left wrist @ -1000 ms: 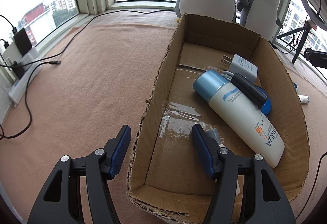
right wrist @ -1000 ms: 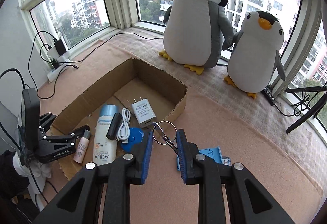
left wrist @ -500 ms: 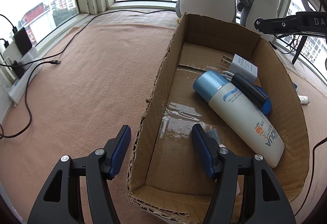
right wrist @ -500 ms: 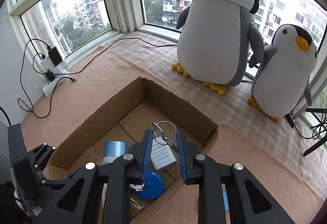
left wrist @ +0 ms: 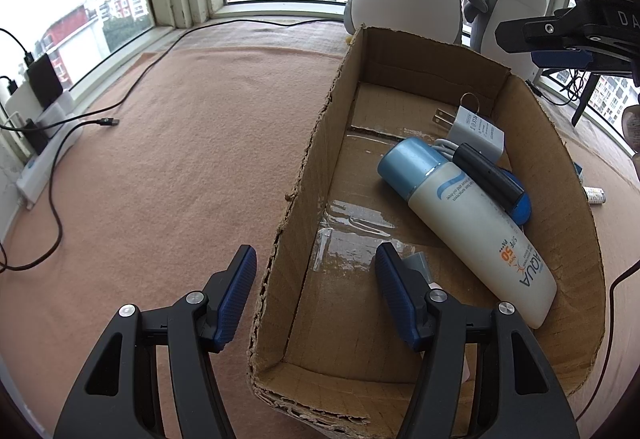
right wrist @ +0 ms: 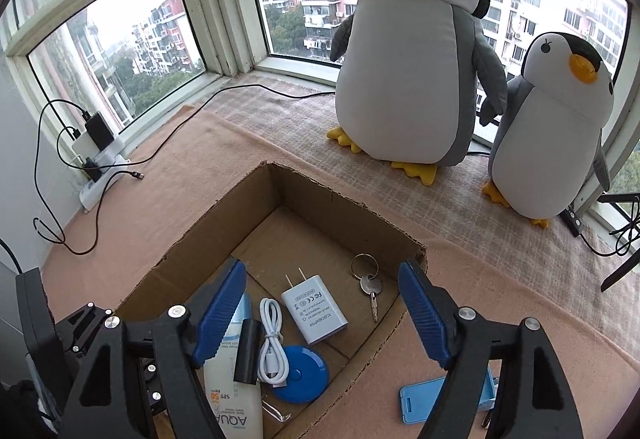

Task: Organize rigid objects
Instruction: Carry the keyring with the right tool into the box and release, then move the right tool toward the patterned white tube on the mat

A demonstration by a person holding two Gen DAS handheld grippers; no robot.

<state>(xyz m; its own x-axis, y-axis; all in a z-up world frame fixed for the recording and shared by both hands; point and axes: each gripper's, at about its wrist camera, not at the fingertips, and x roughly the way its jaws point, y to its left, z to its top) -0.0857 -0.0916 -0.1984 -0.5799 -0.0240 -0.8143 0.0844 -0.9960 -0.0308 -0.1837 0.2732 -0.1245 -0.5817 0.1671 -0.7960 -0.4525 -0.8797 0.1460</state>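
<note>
Released since half a second ago, the key [right wrist: 370, 289] now lies inside the cardboard box [right wrist: 348, 213] near its far right corner, beside the charger [right wrist: 314, 315]. Both the right gripper [right wrist: 322, 313] and left gripper [left wrist: 316, 291] gape wide, empty; the left straddles the box's wall, seemingly steadying it.

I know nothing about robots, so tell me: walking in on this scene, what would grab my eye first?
Probably the two plush penguins, a big one and a small one, standing side by side at the window. Next, the open cardboard box on the pink cloth, holding a sunscreen bottle, a white charger and a key on a ring. Blue-padded jaws of the right hand-held gripper gape wide above it.
</note>
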